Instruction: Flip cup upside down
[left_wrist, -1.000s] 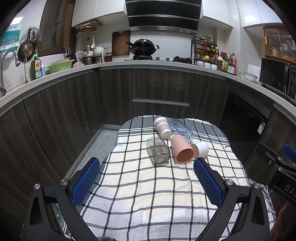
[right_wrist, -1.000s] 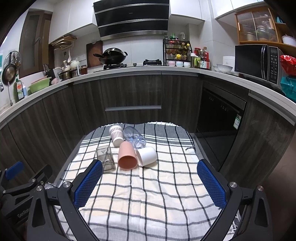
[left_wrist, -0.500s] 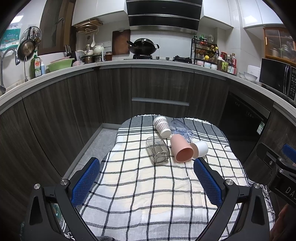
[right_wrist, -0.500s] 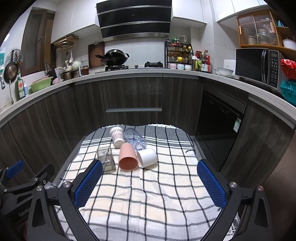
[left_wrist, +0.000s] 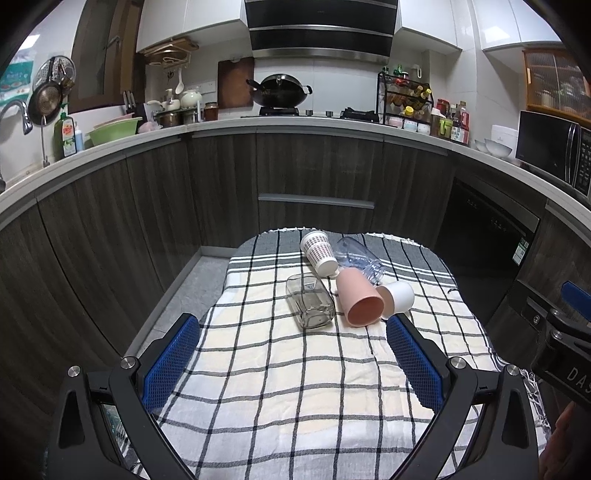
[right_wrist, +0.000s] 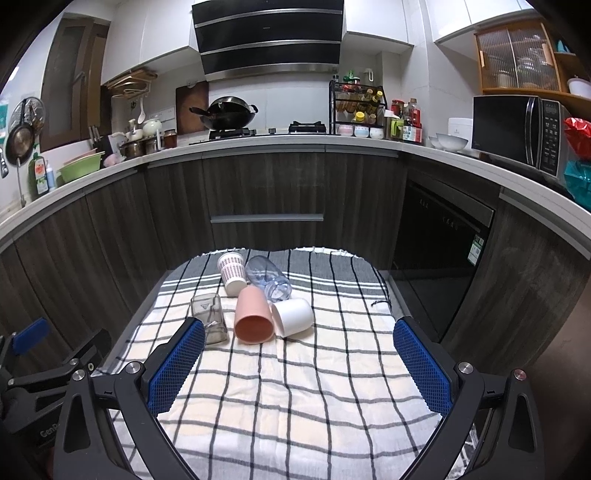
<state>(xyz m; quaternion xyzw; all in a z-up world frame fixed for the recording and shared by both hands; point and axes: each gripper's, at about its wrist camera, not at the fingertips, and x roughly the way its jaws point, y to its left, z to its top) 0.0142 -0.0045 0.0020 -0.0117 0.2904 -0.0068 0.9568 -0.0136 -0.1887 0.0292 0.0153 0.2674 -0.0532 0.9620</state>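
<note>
Here five cups lie on their sides, clustered mid-cloth on the black-and-white checked tablecloth; the pink plastic cup sits between the square clear glass tumbler and the white cup. Both the left gripper and right gripper hang released, well short. Best to grip the wall crosswise, lift clear, then rotate mouth-down.

Left tool, right tool: jaws wide, empty.
</note>
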